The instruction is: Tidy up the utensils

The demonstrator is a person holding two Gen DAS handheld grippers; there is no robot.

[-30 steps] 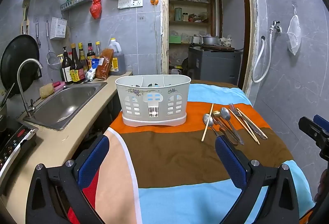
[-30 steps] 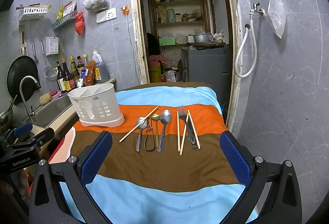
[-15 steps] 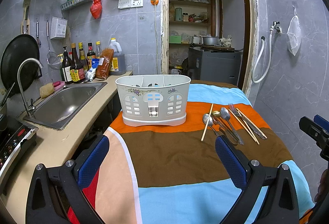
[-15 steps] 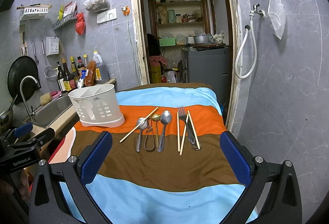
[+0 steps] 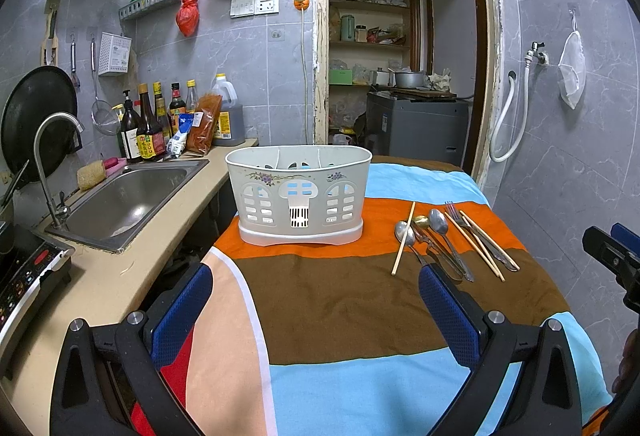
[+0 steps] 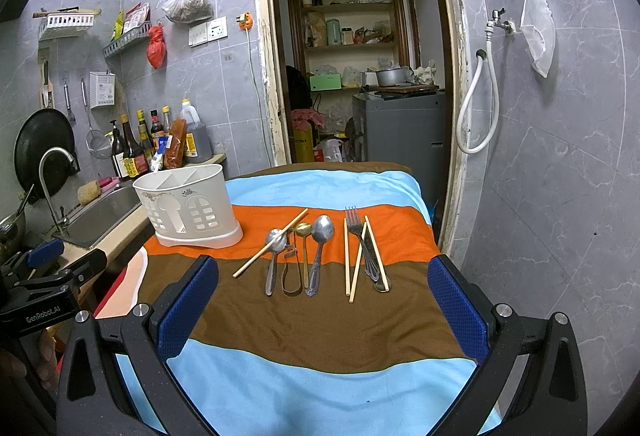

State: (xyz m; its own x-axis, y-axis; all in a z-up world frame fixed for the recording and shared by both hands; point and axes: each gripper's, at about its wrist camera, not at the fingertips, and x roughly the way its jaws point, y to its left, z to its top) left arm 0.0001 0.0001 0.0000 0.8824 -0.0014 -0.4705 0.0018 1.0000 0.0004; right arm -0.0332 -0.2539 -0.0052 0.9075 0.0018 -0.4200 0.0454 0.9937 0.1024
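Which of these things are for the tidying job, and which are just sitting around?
For the job: white holder, spoons, fork, chopsticks, both open grippers.
Just around: sauce bottles, sink, black pan, red bag.

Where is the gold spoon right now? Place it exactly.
In the right wrist view the gold spoon lies on the striped cloth, between two silver spoons, right of the white caddy.

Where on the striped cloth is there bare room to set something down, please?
The brown and blue stripes nearest the open left gripper and right gripper are bare, and so is the blue stripe behind the caddy. It is crowded around the spoons, fork and chopsticks.
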